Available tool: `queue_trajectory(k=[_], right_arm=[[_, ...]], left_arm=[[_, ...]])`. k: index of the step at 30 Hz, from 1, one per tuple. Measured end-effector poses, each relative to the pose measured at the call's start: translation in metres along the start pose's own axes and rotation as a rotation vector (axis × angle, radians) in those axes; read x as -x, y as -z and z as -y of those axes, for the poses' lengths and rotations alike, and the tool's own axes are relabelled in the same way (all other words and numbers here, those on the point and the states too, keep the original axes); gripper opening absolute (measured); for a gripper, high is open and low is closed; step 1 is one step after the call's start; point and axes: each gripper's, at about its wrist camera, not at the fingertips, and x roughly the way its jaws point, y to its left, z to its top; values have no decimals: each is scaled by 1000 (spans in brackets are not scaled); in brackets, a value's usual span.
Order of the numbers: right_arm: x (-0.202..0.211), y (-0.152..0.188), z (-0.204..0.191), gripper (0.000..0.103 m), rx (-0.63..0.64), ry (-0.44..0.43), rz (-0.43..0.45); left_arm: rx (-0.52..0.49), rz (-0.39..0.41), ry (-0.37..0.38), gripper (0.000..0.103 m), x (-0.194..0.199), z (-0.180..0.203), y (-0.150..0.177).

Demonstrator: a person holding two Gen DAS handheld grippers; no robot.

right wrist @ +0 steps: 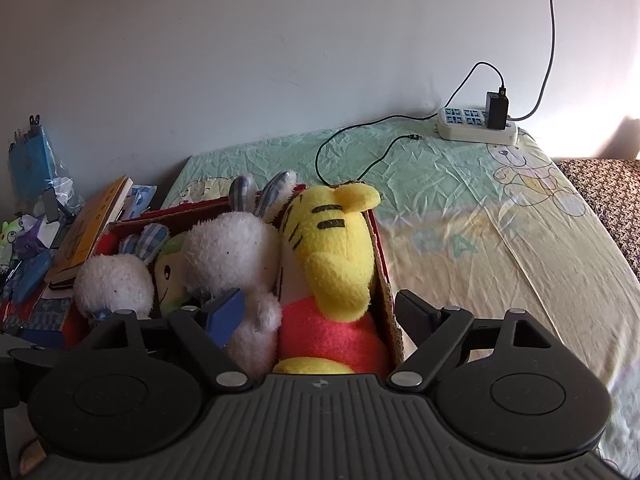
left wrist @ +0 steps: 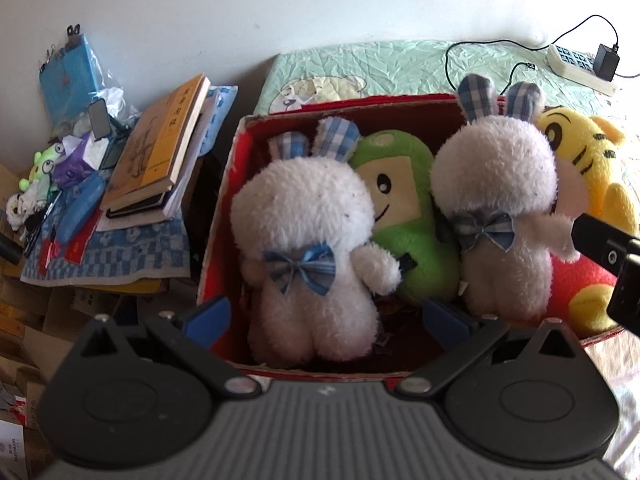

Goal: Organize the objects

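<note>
Four plush toys packed side by side in a red cardboard box (left wrist: 224,196) on the bed. From the left wrist view: white bunny (left wrist: 308,240) with a blue bow nearest the box's left wall, green plush (left wrist: 404,208) wedged just behind it, second white bunny (left wrist: 500,200) touching the green one, yellow tiger (left wrist: 592,168) pressed against that bunny at the right end. Little spare room between toys; dark floor of the box visible only in front of the first bunny and behind its ears.

Left gripper (left wrist: 332,318) poised over the near rim, jaws spread wide, blue pads either side of the first bunny's lower body, gripping nothing. Right gripper (right wrist: 320,312) likewise spread wide, straddling the second bunny's arm and the tiger (right wrist: 332,256), its right finger outside the box's right wall (right wrist: 386,288); not clamped on anything.

Left of the box, just beside its wall: stack of books (left wrist: 160,152) on a blue checked towel (left wrist: 120,256), crowded with small clutter. Right of the box: open stretch of pale bedsheet (right wrist: 500,240). At the far edge by the wall, a power strip (right wrist: 472,124) with black charger and trailing cable (right wrist: 360,156).
</note>
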Motion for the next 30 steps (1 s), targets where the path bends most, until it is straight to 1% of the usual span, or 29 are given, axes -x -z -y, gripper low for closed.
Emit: queue_trajectory(k=[7, 17, 30], right_arm=[[-2, -2, -3, 87, 23, 16, 6], [-7, -2, -9, 88, 66, 37, -11], [-14, -3, -8, 88, 49, 48, -31]], left_arm=[[9, 2, 9, 103, -5, -1, 1], [28, 1, 17, 103, -12, -5, 2], [13, -2, 36, 102, -20, -2, -1]])
